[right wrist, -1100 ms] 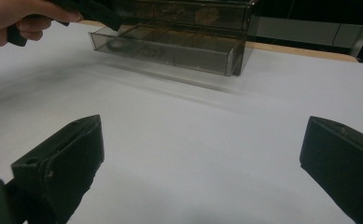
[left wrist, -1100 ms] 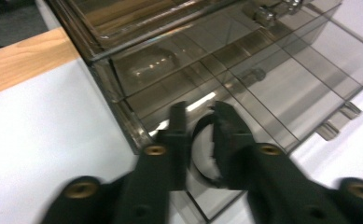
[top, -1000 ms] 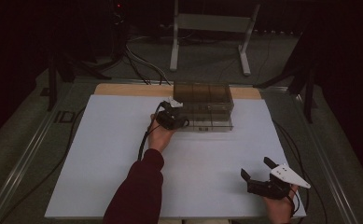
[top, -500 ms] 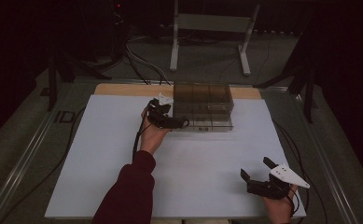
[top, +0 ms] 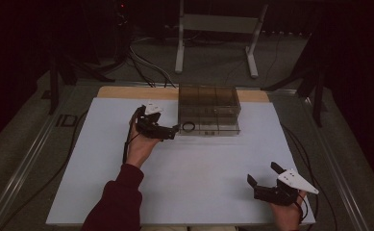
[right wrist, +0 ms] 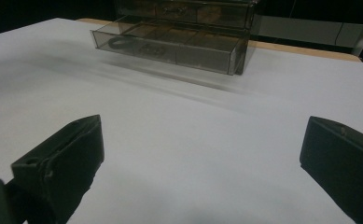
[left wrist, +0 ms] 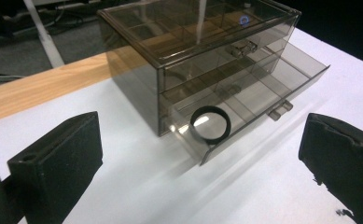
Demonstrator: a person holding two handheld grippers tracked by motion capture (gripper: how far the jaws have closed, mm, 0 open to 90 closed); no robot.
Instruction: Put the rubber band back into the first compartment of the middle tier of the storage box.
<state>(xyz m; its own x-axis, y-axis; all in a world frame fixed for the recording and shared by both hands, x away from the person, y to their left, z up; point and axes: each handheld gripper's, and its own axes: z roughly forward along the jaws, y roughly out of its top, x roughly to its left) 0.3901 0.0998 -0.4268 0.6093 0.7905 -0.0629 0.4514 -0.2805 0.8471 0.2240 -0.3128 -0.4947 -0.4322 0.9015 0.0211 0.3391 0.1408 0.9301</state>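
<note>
Hovering just at the 9 o'clock side of the drawer unit, the left hand-held gripper (top: 174,130) is standing with its jaws spread wide and gripping nothing, its tips pointing toward 3 o'clock at the open bottom drawer (left wrist: 258,100). That pose is suggesting a judgement: the ring's compartment is being kept within easy reach, whether for dropping off or picking up I cannot tell. The black ring (left wrist: 210,124) is lying flat in the drawer's end compartment nearest this gripper, close behind the drawer's front wall.

Resting near the table's 5 o'clock corner, well apart from everything, the right hand-held gripper (top: 266,177) is also spread open and empty, seemingly parked out of the way.

The drawer unit (top: 207,108) is sitting at the table's 12 o'clock edge, a boxy organiser of smoky, see-through plastic, glossy and hard, divided by thin partitions, with small clear pull tabs on the drawer fronts. The ring is looking smooth, round and matte. The table (top: 184,187) is carrying a flat, pale, matte sheet, with a bare wooden strip (left wrist: 44,86) showing behind it.
</note>
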